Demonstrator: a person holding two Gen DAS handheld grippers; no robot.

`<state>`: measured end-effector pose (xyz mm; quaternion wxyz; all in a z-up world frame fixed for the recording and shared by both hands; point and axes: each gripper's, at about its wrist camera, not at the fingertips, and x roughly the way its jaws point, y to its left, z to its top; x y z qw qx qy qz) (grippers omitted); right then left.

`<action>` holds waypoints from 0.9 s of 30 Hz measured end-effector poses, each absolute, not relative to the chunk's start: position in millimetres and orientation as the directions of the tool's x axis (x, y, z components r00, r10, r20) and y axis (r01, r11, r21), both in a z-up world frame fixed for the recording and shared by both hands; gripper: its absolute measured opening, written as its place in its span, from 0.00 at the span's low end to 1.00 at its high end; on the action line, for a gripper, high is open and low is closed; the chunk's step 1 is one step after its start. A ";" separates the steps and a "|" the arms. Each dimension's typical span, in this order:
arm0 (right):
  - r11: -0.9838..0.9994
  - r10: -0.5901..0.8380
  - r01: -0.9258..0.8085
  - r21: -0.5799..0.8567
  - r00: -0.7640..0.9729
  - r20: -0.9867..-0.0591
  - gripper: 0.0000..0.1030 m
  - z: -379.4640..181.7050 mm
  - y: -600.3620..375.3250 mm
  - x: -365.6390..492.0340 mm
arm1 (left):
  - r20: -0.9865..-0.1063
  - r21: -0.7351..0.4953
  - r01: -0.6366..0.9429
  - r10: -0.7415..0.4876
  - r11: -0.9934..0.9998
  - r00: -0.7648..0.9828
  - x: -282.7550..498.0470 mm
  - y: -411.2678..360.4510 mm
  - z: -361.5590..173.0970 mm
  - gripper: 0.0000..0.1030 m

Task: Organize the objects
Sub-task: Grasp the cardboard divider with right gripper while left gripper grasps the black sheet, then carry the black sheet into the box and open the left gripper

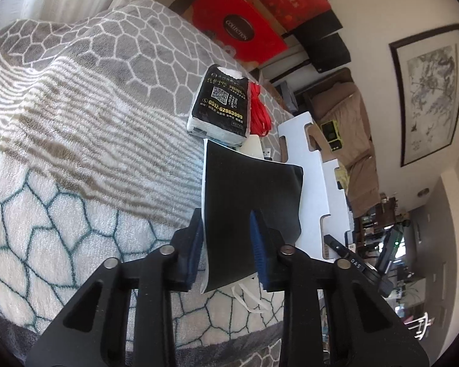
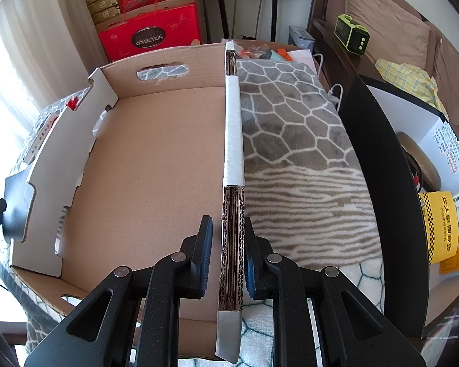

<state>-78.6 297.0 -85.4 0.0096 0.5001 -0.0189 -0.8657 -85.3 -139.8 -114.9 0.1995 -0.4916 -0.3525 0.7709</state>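
- The left gripper [image 1: 226,241] was clamped on a black flap [image 1: 251,195] of the cardboard box, one pad on each face; the flap's back was white.
- No earlier view was at hand, so I could only say how the jaws stood, not how they got there.
- The right gripper [image 2: 228,253] straddled the box's right wall [image 2: 233,159], a thick folded edge of corrugated card. Its right pad lay against the card; a thin gap showed at the left pad, so the jaws stood nearly closed around the wall.
- The box [image 2: 156,159] sat open and upright on a grey-and-white blanket [image 2: 296,140] with a honeycomb pattern. I could see nothing lying on its brown floor.
- On the blanket beyond the left gripper lay a black packet [image 1: 220,104] printed with a code and a phone number, white paper showing at its torn top. A bundle of red string [image 1: 260,110] rested just beside it.
- Red gift boxes [image 2: 150,35] stood stacked against the far wall.
- A green-and-black device [image 2: 352,35] sat on the brown sofa [image 2: 391,24].
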 end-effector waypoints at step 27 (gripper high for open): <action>-0.998 -0.057 -0.004 0.068 -0.499 -0.865 0.17 -81.6 299.2 -75.8 | -0.516 -0.686 -0.185 0.650 -0.704 -0.558 -82.0 -80.7 23.1 0.01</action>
